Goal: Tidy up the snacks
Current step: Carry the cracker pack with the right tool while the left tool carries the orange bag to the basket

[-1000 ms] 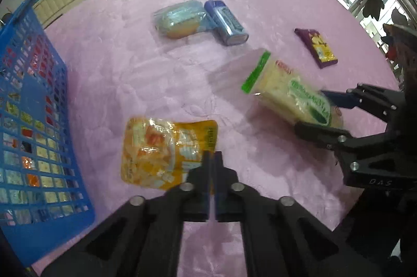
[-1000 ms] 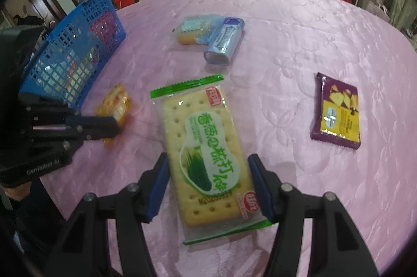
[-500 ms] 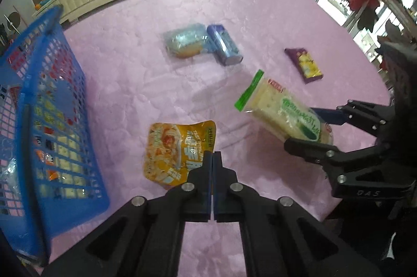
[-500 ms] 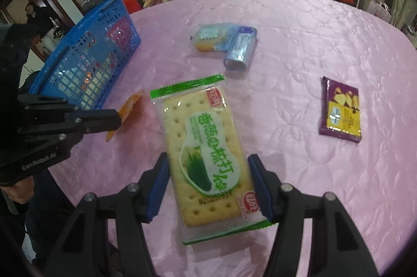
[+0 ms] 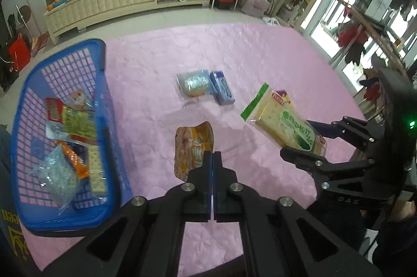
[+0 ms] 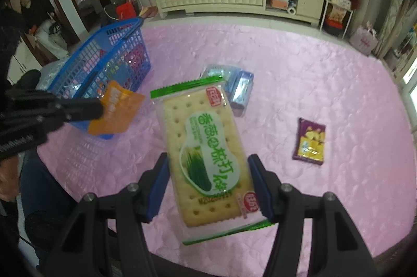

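While the right gripper [image 6: 208, 188] is clamping the cracker pack [image 6: 208, 149] from both sides, its blue pads are pressing into the pack's long edges, and the near end of the pack is hanging past them toward the camera. It's a clear wrapper with green crimped ends, a big pale cracker inside and a green-and-white label with Chinese print; the small date print is too blurry for me to read. The pack is being held up in the air over the pink tablecloth [image 6: 325, 74], tilted, not touching it.

From the left wrist view the same pack [image 5: 284, 120] is sitting up right of centre, partly covering the purple packet [image 5: 282, 94] behind it, so only a sliver of purple is showing there. That purple packet [image 6: 310, 141] is lying flat on the cloth, well apart from everything else.

The left gripper [image 5: 212, 159] is pinching the orange pouch [image 5: 194, 146] by its near edge, fingers pressed together on it, and the pouch's bottom is hidden behind them. In the right wrist view the pouch [image 6: 117, 110] is dangling off the cloth in front of the blue basket [image 6: 109, 55].

The basket [image 5: 26, 100] is already holding several snack packs, jumbled, hard to tell apart. Further back, a clear-wrapped pastry [image 5: 194, 83] and a blue packet [image 5: 221, 88] are lying side by side, touching.
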`<action>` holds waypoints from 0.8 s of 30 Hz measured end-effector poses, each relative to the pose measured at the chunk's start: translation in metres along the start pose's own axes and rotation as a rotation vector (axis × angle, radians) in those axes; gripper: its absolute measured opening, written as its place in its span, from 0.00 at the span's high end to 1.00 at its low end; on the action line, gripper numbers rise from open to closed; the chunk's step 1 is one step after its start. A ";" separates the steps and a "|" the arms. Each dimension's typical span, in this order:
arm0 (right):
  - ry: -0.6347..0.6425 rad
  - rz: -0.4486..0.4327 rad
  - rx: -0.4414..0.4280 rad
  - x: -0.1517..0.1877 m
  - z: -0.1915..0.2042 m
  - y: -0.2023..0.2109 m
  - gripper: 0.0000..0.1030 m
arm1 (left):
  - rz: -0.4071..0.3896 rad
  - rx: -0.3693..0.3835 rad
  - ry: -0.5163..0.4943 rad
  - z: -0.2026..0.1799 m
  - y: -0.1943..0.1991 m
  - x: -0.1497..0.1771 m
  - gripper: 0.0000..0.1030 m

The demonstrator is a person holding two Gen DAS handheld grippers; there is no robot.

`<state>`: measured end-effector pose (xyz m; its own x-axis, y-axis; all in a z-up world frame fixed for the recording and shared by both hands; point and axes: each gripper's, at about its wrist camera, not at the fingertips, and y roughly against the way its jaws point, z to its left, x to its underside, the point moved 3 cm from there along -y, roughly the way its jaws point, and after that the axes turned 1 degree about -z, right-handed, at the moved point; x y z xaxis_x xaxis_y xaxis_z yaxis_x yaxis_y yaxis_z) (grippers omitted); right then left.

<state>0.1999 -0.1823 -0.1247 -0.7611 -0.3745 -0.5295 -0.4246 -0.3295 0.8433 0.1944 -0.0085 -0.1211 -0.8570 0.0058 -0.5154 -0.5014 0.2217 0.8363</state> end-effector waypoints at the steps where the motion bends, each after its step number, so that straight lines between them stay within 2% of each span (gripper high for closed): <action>1: 0.002 0.003 0.004 -0.003 0.003 0.003 0.38 | -0.005 0.009 0.004 0.001 0.006 -0.001 1.00; 5: -0.009 -0.001 -0.002 -0.013 0.010 0.015 0.38 | -0.035 0.030 0.006 0.006 0.030 -0.006 1.00; 12: 0.057 -0.032 0.003 -0.048 0.042 0.033 0.38 | -0.094 0.033 0.015 0.022 0.071 -0.010 1.00; 24: 0.171 -0.085 -0.052 -0.114 0.130 0.038 0.38 | -0.147 -0.033 0.056 0.099 0.125 -0.023 1.00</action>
<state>0.2072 -0.0397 -0.0206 -0.6272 -0.4841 -0.6101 -0.4544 -0.4088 0.7915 0.1636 0.1158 -0.0234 -0.7789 -0.0785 -0.6222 -0.6247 0.1845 0.7588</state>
